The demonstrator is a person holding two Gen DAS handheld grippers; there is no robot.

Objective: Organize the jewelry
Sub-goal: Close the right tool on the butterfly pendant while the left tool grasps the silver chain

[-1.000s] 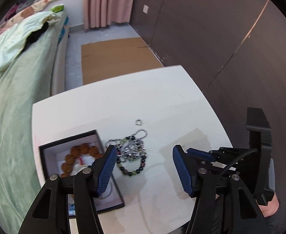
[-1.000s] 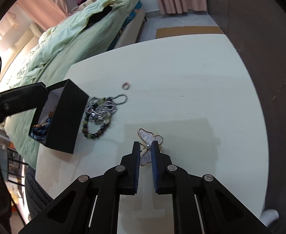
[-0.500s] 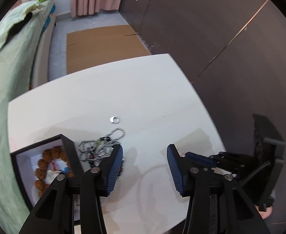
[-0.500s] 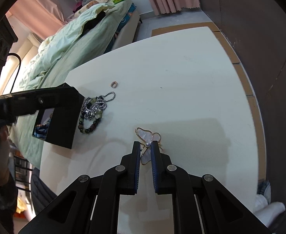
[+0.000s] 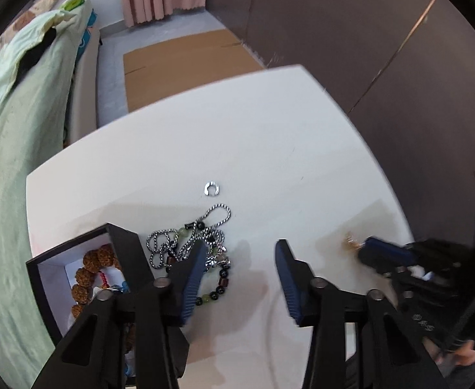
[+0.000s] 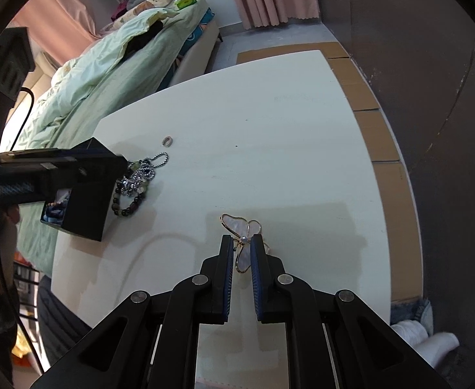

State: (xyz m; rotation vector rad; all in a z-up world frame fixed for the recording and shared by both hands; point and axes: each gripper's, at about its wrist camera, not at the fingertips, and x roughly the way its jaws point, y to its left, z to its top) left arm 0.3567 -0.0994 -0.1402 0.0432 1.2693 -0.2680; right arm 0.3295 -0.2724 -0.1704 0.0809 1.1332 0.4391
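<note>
Two tongs — right tongs point(image 6: 241, 243) clamp the butterfly brooch point(image 6: 242, 238), left tongs point(image 5: 239, 256) gape, narrowing, nothing between.

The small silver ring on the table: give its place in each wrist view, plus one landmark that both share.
Left wrist view: the silver ring lies near the centre, on the white table, just beyond the tangled bead chains.
Right wrist view: the silver ring lies left of centre, again just beyond the bead chains.
Shared landmark: the black jewelry box beside the chains.
</note>
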